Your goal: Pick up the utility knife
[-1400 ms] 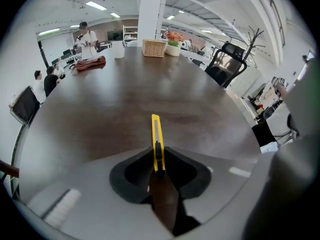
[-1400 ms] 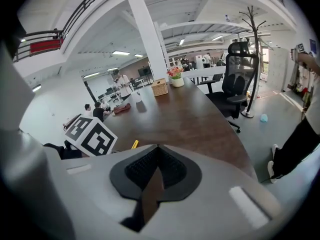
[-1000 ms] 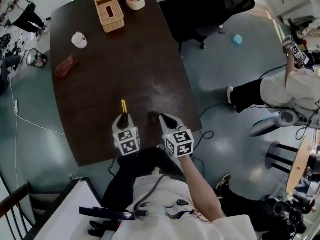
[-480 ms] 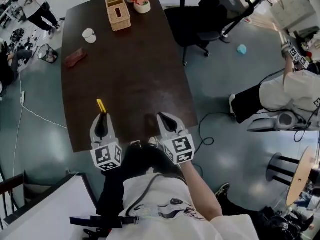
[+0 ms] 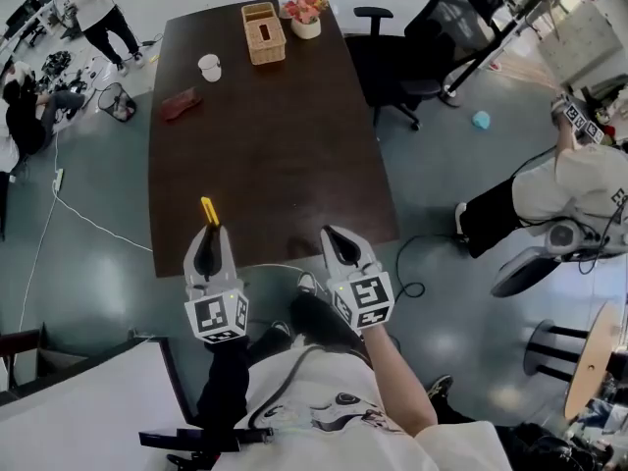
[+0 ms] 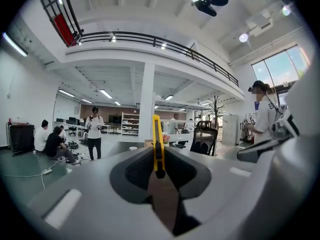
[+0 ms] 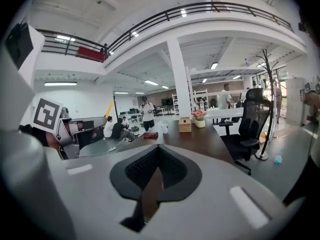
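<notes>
In the head view the left gripper (image 5: 209, 232) is held in front of the person, at the near left edge of the dark tabletop (image 5: 265, 155). Its fingers (image 5: 201, 248) are clenched on the yellow knife (image 5: 210, 211), which sticks out past their tips. The right gripper (image 5: 335, 235) is beside it at the near right edge, well apart from the knife, with its fingers drawn together. At the far end of the tabletop are a wicker box (image 5: 264, 33), a pot of flowers (image 5: 306, 12), a white cup (image 5: 209, 67) and a reddish-brown thing (image 5: 183, 103). A black chair (image 5: 432, 42) stands to the right of the tabletop. In the left gripper view the knife (image 6: 158, 144) stands upright on edge between the two dark pads, which press on its lower end. The upper end rises clear against the open room behind, off the tabletop. In the right gripper view the fingers (image 7: 142, 169) meet at their tips with nothing between them. Beyond them the tabletop stretches away to the box and flowers. At the left edge the other gripper's marker cube (image 7: 47, 115) shows, with the yellow knife slanting up behind it.
</notes>
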Motion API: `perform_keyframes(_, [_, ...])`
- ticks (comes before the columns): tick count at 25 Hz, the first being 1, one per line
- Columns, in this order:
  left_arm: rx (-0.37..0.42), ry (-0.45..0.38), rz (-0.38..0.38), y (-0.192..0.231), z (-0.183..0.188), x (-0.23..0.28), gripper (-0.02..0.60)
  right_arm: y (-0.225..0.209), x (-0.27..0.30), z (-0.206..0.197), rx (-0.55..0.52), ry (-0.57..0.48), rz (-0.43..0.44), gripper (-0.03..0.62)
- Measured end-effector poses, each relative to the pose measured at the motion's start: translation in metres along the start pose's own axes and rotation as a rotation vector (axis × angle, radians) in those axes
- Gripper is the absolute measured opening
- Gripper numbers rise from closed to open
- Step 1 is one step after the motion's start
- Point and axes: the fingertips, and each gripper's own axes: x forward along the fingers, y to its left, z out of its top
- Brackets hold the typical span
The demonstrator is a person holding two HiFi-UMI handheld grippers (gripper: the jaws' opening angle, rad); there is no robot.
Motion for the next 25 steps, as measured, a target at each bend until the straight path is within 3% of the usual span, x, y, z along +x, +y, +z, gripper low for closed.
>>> perform_keyframes(3, [0.003,0.005,0.0,0.007,-0.006,-0.03,0.063,0.029,-0.013,-0.006,-0.045,-0.007,0.011,0.002])
perform_keyframes(11, [0.007,0.083,-0.004,0.026,-0.039,-0.122,0.063,0.108,-0.065,-0.039,-0.046,-0.024,0.019,0.002])
perform_keyframes(25, [-0.013,0.126,-0.045,-0.006,-0.051,-0.196,0.063,0.14,-0.146,-0.054,-0.051,-0.056,-0.005,0.002])
